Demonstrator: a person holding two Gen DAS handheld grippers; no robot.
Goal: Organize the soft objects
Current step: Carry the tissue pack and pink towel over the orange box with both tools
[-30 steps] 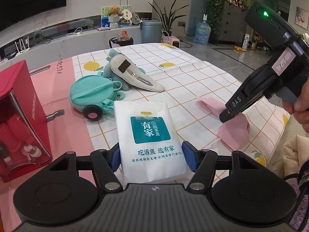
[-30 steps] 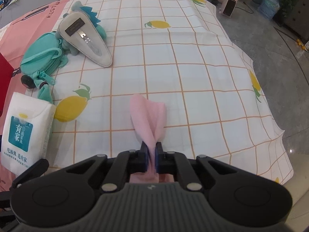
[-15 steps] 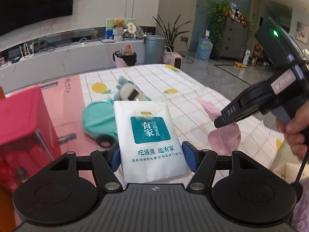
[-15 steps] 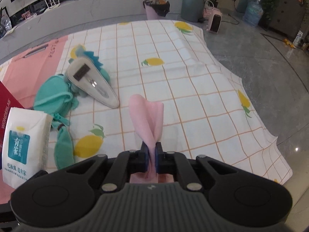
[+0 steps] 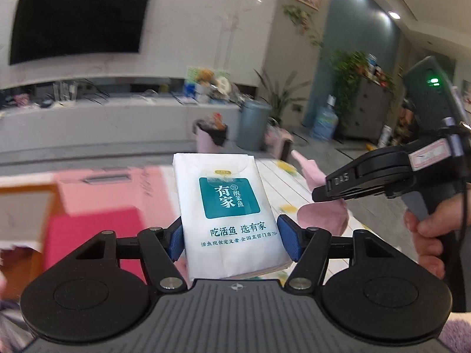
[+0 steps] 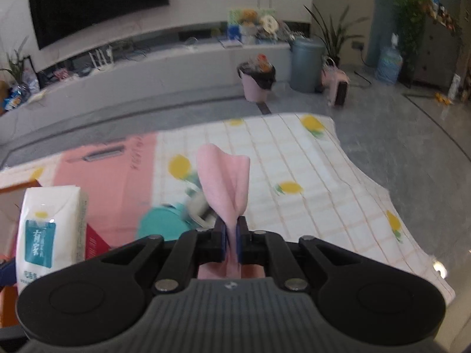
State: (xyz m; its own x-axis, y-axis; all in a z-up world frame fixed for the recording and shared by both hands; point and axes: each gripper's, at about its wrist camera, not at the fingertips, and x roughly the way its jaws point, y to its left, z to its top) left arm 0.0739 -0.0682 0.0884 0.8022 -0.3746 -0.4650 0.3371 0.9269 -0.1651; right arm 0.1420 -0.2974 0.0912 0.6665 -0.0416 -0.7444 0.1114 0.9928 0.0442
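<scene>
Now left gripper fingers clamp the tissue pack; right gripper fingers pinch the pink cloth.

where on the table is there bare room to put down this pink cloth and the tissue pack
The checked lemon tablecloth is bare to the right of the pink cloth, out to its far and right edges. The pink mat is also bare. It is crowded near left, around the teal pouch and red box.

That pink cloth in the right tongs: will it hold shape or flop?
Probably floppy: the pink cloth folds and fans out above the shut right tongs. Likely light, since a narrow pinch carries it. It may sway or drape when moved, unlike the tissue pack, which keeps flat.
</scene>
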